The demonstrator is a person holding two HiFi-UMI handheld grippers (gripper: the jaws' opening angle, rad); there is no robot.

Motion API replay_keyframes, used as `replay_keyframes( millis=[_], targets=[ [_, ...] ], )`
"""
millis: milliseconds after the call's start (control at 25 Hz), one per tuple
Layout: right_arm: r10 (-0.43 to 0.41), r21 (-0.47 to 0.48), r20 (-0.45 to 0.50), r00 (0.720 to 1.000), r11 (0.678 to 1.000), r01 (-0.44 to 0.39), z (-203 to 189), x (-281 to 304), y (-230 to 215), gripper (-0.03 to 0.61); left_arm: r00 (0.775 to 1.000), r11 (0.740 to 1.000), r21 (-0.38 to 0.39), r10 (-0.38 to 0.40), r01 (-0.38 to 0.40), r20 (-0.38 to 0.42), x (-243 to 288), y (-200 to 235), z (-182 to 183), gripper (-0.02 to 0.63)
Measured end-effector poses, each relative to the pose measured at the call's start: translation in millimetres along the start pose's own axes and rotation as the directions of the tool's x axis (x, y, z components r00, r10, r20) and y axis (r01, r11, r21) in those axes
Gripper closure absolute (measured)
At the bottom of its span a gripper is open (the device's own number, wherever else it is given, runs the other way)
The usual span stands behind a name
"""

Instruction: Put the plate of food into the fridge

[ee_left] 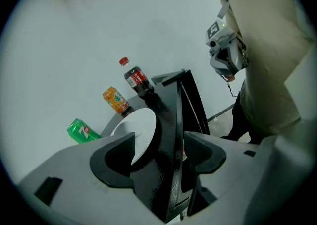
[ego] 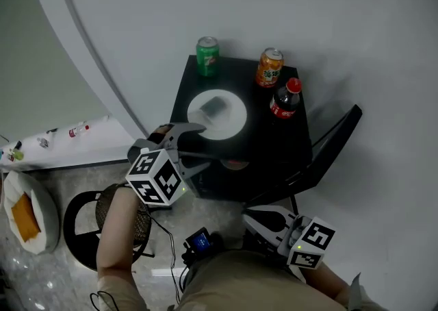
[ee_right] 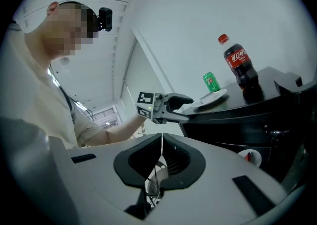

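Closest of all were the left tongs, and they were wide open with nothing gripped. They were turned on their side, so one jaw sat higher than the other. The front edge of the black fridge ran through the gap between them.

Just past the upper jaw lay the white plate, flat on top of the fridge. From above, that jaw reached right to the plate's near rim. It was too hard to tell if it touched. A small grey piece of food sat in the middle. Being round, the plate had no long side to line up with.

Down low by the person's waist, the right tongs were squeezed tight on nothing, well away from the plate. So the left tongs were much nearer, and they would likely need to pinch the rim from the near left side.

Behind the plate stood a green can, an orange can and a cola bottle. The fridge door looked open on the right.
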State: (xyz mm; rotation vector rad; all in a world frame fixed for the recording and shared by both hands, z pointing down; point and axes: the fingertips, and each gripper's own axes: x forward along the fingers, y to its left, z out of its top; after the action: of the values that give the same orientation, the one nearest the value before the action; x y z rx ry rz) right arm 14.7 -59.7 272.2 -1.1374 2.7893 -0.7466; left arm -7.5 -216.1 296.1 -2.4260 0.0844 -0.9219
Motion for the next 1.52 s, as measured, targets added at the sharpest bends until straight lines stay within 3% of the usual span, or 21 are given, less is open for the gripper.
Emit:
replay_keyframes(
  millis=[520,1120,1520],
  targets=[
    [0.005,0.028,-0.001,1.0,1.0,-0.005,-3,-6,-13,0.557,0.988,0.994,0.027,-0.101,0.105,-0.115,18,-2,-10,0.321],
    [0.013,0.055,0.006,1.0,0.998,-0.013,-6,-6,-13,0.557,0.99,0.992,0.001,-0.122,0.123,-0.065,10,-21,8,0.323],
    [0.021,0.061,0.001,1.0,0.998,-0.021,-6,-2,-12,0.557,0.994,0.996,0.082,-0.034,0.043,-0.108,13,-17,1,0.322]
  ],
)
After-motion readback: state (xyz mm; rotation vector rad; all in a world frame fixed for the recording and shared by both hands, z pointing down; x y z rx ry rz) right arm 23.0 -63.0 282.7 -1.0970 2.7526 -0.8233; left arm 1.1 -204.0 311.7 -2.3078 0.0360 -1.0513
